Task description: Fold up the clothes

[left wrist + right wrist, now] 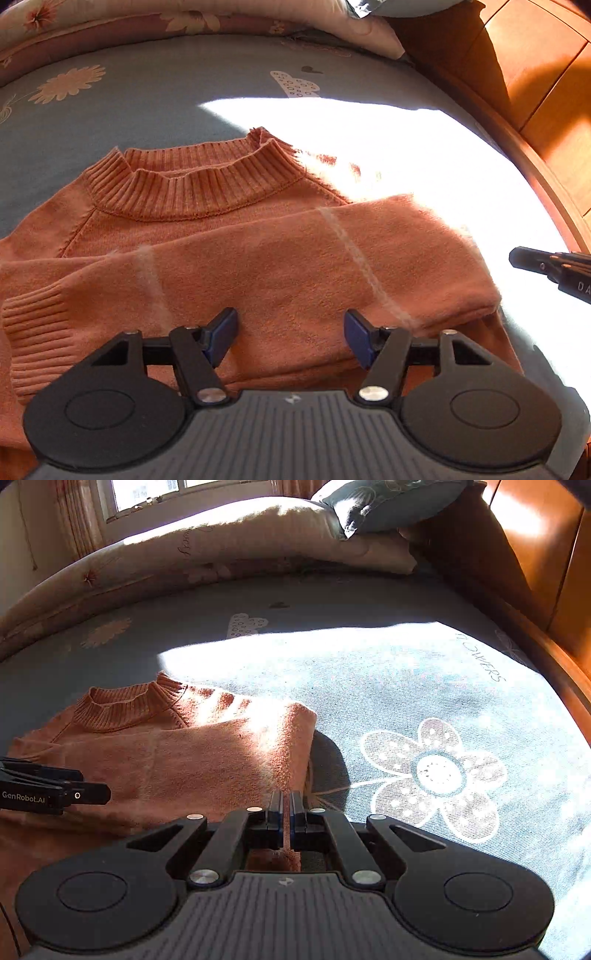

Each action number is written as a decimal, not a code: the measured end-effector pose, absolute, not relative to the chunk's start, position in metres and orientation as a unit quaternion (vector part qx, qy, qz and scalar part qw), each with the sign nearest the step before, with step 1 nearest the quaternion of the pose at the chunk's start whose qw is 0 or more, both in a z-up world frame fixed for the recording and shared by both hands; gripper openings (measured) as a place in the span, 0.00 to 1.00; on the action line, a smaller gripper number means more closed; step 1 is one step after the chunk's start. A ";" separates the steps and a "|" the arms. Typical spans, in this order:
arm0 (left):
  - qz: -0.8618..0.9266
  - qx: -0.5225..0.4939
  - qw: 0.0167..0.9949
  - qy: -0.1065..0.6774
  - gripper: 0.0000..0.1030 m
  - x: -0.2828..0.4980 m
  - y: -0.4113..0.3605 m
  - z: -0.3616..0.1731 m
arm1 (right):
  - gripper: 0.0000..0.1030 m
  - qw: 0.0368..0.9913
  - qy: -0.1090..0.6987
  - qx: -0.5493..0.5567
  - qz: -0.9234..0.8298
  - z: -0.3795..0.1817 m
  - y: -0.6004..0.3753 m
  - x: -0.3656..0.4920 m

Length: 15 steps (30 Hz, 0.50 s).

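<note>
We see an orange knitted sweater with a ribbed round collar (192,184) lying flat on a blue-grey bedsheet printed with pale flowers (424,686). Its collar points to the far side, and one long sleeve with a ribbed cuff (37,332) is folded across the chest, the cuff ending at the left. Two faint pale stripes cross that sleeve. A bright patch of sunlight falls on the sheet and on the right shoulder of the sweater.

Our left gripper (290,338) hangs over the near part of the folded sleeve with its blue pads (225,332) standing apart; nothing is between them, and we cannot tell whether they touch the knit below. From the right wrist view the same tool shows at the left edge, over the sweater.

Our right gripper (286,812) is at the sweater's right edge, its jaws clenched together. We cannot tell whether any knit is caught between the pads. In the left wrist view its tip shows at the right, over the sunlit sheet.

On the far side lie a rolled beige quilt with flower print (221,539) and a dark blue-grey pillow (388,502). A wooden headboard (535,554) runs along the right.
</note>
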<state>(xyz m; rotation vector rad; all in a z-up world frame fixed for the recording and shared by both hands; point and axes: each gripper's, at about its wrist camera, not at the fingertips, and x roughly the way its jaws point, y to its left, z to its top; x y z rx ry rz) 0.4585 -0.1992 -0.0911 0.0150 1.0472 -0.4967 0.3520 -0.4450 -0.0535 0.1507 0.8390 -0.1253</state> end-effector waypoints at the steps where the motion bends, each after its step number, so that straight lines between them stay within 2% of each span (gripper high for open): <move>1: -0.237 0.007 0.838 0.492 0.61 0.457 -0.195 -0.091 | 0.03 0.910 0.404 0.070 -0.058 -0.057 -0.447 0.359; 9: -0.254 0.049 0.834 0.487 0.60 0.462 -0.213 -0.070 | 0.03 0.900 0.433 -0.001 -0.054 -0.108 -0.428 0.397; 15: -0.352 -0.001 0.816 0.459 0.61 0.484 -0.272 -0.051 | 0.05 0.910 0.411 0.040 -0.049 -0.090 -0.438 0.379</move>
